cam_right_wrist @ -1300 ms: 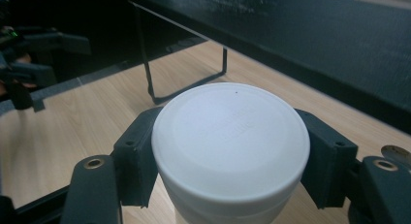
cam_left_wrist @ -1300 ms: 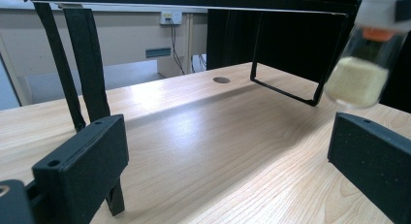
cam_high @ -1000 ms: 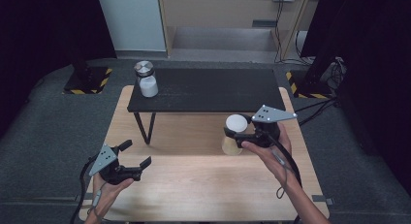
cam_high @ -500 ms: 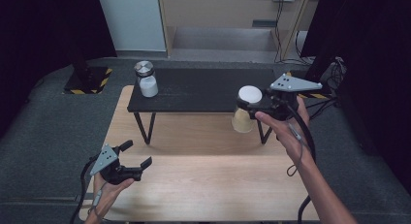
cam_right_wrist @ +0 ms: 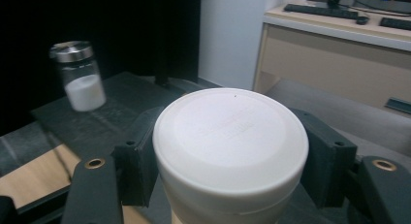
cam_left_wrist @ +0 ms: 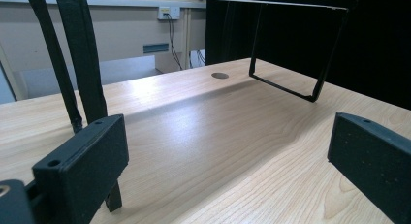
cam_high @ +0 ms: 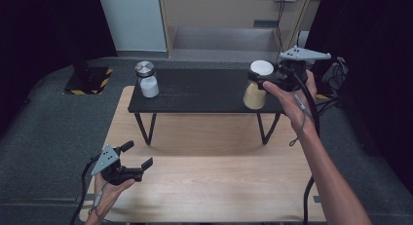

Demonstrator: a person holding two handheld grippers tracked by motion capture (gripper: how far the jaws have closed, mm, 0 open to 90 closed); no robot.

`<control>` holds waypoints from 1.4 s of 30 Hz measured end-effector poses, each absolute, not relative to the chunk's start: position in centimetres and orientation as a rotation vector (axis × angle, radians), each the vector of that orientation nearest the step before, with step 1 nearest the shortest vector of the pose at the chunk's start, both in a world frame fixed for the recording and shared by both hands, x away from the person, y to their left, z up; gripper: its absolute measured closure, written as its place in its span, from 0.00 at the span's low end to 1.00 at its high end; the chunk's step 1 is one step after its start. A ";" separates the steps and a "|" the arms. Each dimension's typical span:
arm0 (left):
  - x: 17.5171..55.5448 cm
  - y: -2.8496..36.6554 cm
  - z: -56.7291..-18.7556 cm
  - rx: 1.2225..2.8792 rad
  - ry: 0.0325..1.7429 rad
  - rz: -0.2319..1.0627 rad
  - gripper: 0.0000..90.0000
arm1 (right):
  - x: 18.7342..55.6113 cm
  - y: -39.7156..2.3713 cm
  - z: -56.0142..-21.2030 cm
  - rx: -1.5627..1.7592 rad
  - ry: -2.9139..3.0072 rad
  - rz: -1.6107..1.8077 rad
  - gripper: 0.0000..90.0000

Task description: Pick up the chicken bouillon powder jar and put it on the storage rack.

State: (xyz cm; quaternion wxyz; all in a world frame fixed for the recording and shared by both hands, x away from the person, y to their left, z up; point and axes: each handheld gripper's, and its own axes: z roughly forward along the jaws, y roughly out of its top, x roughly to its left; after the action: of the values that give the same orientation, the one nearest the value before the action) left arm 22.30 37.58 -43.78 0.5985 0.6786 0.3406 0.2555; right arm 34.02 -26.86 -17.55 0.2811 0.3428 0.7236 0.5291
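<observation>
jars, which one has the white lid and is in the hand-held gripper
The tan-filled jar clamped in the right hand-held gripper; the other jar has a metal lid and stands on the black shelf.

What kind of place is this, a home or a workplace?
Probably a lab or office set up for recording: a wooden table bearing a black shelf, dark curtains at both sides, and a desk with a keyboard behind.

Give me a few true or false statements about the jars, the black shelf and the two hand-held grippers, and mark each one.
1. The right hand-held gripper grips a white-lidded jar. True.
2. The left hand-held gripper holds a jar. False: its jaws are open, nothing between them.
3. A metal-lidded jar stands on the black shelf. True.
4. The metal-lidded jar lies tipped over. False: it stands upright.
</observation>
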 end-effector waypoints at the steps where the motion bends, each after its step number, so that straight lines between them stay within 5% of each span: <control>1: 22.3 37.6 -43.8 1.575 0.791 0.593 0.00 | 34.5 -26.7 -17.4 0.925 1.936 1.404 0.37; 16: 22.4 37.8 -43.8 1.582 0.791 0.592 0.00 | 39.5 -25.3 -17.8 1.049 1.909 1.290 0.37; 31: 22.4 37.9 -43.8 1.583 0.783 0.593 0.01 | 40.5 -25.5 -18.6 1.087 1.917 1.282 0.37; 35: 22.4 38.0 -43.8 1.578 0.783 0.590 0.01 | 40.3 -26.0 -19.1 1.094 1.873 1.354 0.18; 42: 22.4 37.9 -43.8 1.582 0.778 0.588 0.01 | 38.3 -26.9 -18.3 1.074 1.784 1.421 0.10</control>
State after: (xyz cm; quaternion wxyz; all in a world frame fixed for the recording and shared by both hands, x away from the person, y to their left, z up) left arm 22.43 37.91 -43.82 0.5985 0.6819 0.3354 0.2536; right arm 38.31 -26.89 -18.29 0.3054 0.4058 0.6739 0.5367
